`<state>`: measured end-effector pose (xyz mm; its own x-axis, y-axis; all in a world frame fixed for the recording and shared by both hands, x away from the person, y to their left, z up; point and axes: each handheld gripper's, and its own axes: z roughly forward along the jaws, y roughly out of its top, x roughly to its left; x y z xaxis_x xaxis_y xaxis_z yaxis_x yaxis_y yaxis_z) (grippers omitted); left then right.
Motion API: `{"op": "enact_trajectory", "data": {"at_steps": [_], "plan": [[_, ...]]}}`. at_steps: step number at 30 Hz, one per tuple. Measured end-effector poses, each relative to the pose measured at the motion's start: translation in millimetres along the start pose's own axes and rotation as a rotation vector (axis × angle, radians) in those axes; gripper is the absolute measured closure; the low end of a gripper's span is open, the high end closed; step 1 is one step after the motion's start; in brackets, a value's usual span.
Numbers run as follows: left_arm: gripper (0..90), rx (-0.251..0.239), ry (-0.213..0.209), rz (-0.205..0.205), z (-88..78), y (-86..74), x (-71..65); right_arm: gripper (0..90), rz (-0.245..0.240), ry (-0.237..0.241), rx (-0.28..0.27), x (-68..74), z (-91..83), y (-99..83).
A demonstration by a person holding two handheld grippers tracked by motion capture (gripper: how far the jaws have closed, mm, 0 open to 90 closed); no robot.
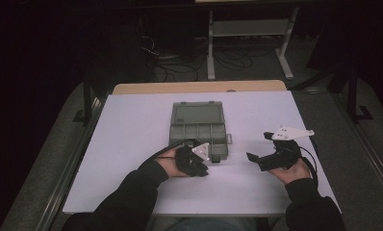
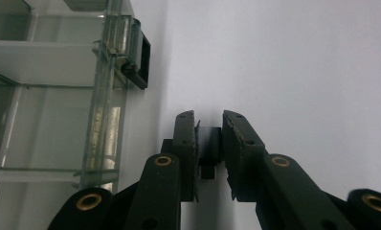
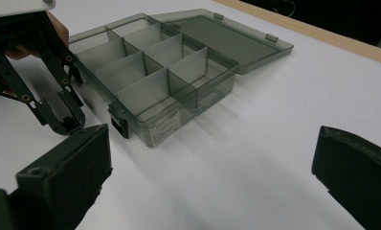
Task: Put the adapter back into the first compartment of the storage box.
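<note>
A small black piece (image 2: 208,141) lies on the white table just beside the front wall of a clear grey compartment box (image 2: 107,96). My left gripper (image 2: 210,120) is shut on that piece, one pad against each side. From above, the left gripper (image 1: 212,159) points at the box's (image 1: 197,126) front right corner. The right gripper view has the left gripper (image 3: 71,125) low by the box's black latch (image 3: 119,125). My right gripper (image 1: 259,147) rests to the right of the box, open, with bare table between its jaws (image 3: 212,143).
The box (image 3: 155,72) stands open, its lid (image 3: 227,33) flat on the table behind it, and its several compartments look empty. White table (image 1: 132,144) stretches left and right of the box. A wooden edge (image 1: 199,87) runs along the far side.
</note>
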<state>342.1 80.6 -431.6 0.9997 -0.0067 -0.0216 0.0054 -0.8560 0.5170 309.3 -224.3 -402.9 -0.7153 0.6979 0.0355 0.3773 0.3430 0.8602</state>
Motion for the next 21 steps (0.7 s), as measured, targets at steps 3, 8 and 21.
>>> {"op": "enact_trajectory", "data": {"at_steps": [3, 8, 21], "plan": [[76.1, 0.000, -0.009, 0.006, -3.2, 2.2, -0.8, 0.0, -0.001, 0.000, 0.000, 0.1, -0.1, 0.1], [76.1, 0.001, -0.021, 0.015, -12.5, 8.0, -1.3, 0.0, -0.004, -0.001, -0.001, -0.1, 0.1, 0.1], [76.1, -0.007, -0.012, 0.033, -36.2, 15.4, -0.2, 0.0, -0.001, -0.001, 0.002, 0.5, 0.1, 0.1]]}}
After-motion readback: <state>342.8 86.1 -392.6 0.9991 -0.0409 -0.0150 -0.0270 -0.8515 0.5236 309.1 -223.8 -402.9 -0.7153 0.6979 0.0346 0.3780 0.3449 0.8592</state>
